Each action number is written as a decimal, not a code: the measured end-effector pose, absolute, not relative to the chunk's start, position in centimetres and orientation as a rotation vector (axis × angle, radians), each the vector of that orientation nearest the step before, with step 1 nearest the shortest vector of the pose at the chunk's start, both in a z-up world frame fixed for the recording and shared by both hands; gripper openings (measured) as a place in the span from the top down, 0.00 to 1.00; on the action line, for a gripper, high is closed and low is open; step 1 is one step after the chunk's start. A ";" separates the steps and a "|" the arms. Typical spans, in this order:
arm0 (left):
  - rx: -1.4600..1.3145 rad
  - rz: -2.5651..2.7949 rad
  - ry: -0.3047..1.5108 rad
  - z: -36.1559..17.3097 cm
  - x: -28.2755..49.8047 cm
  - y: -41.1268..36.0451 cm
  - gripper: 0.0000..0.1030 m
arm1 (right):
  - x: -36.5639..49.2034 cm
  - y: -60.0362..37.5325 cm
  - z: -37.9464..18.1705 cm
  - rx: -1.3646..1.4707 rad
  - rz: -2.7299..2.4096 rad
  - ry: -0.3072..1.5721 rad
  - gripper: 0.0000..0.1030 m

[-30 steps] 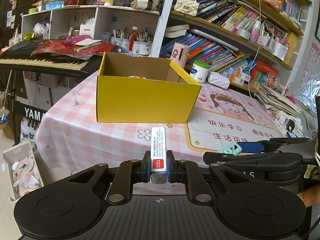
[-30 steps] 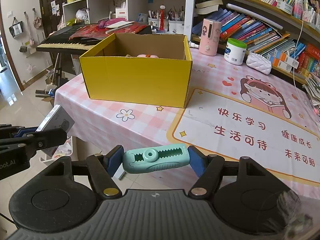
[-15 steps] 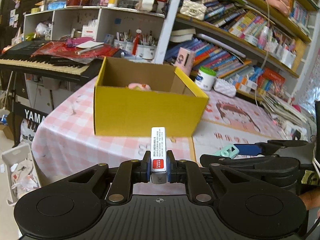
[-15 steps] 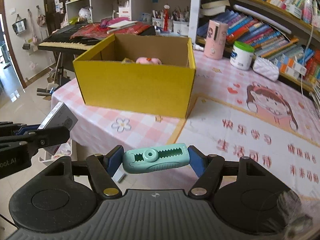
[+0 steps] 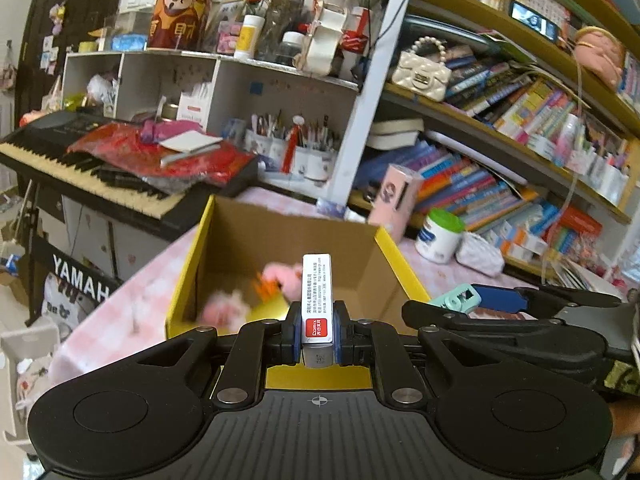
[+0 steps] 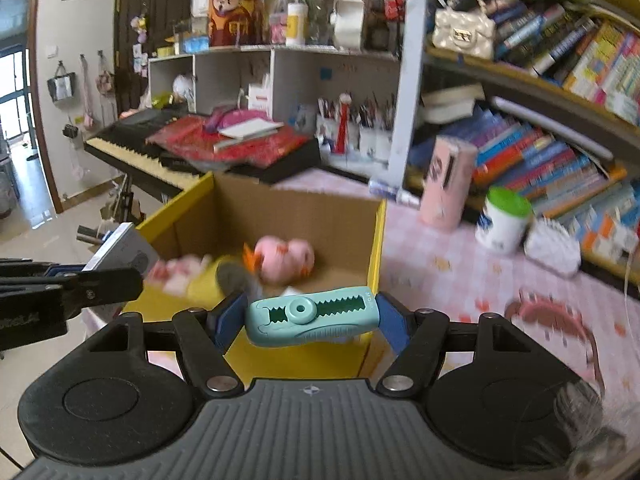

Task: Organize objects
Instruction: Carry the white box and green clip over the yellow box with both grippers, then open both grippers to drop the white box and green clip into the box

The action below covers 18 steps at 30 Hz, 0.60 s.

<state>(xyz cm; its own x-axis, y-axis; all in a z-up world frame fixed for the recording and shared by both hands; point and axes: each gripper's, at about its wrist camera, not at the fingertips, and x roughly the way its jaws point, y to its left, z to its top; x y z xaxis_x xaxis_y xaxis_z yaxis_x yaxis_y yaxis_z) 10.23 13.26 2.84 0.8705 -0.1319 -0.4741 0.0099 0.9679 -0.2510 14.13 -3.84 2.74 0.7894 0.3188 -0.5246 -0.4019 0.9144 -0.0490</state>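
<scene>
1. Left wrist view puts you right at the near wall of the yellow box point(image 5: 224, 248), with your left gripper point(image 5: 317, 334) clamped narrow on the slim white pack point(image 5: 317, 292), which stands upright between the pads and leans forward over the box opening.
2. Right wrist view shows your right gripper point(image 6: 311, 318) pinched on the teal clip point(image 6: 312, 317) end to end, the clip lying crosswise, just above the near-right corner of the box.
3. Carry both loads past the front wall before you let go (that wall is directly under the fingers, and a drop here could catch the rim).
4. Aim for bare cardboard floor: the pink plush toys point(image 6: 284, 258) already sit mid-box, so I'd put the clip down right of them and the pack left.
5. Lower first, then part the jaws; the tall pack will likely topple if dropped from height.
6. Release one hand at a time, since the two tools are just beside each other.
7. Pose check: both grippers level, side by side, pointing forward and slightly down into the box, left one a touch farther left of centre.
</scene>
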 end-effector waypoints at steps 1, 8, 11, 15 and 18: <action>-0.243 -0.066 0.512 2.9 10.9 13.1 0.88 | 14.8 -3.7 2.9 -0.166 0.397 0.527 0.34; -0.243 0.010 0.558 1.6 14.9 12.9 0.88 | 18.9 -3.2 2.7 -0.214 0.454 0.511 0.34; -0.230 0.056 0.598 0.8 16.1 13.1 0.87 | 20.2 -2.5 2.0 -0.262 0.491 0.522 0.34; -0.213 0.107 0.645 -0.3 17.1 13.4 0.87 | 21.6 -1.4 1.0 -0.330 0.553 0.536 0.34; -0.206 0.128 0.668 -0.9 17.5 13.6 0.87 | 22.3 -0.6 0.3 -0.369 0.588 0.549 0.34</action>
<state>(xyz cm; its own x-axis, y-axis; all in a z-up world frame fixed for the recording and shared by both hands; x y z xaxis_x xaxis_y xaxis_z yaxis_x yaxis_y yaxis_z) 17.49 13.61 -0.90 0.7783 0.0511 -0.6258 -0.1831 0.9718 -0.1484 22.25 -0.62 0.28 0.6970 0.4194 -0.5816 -0.6090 0.7744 -0.1714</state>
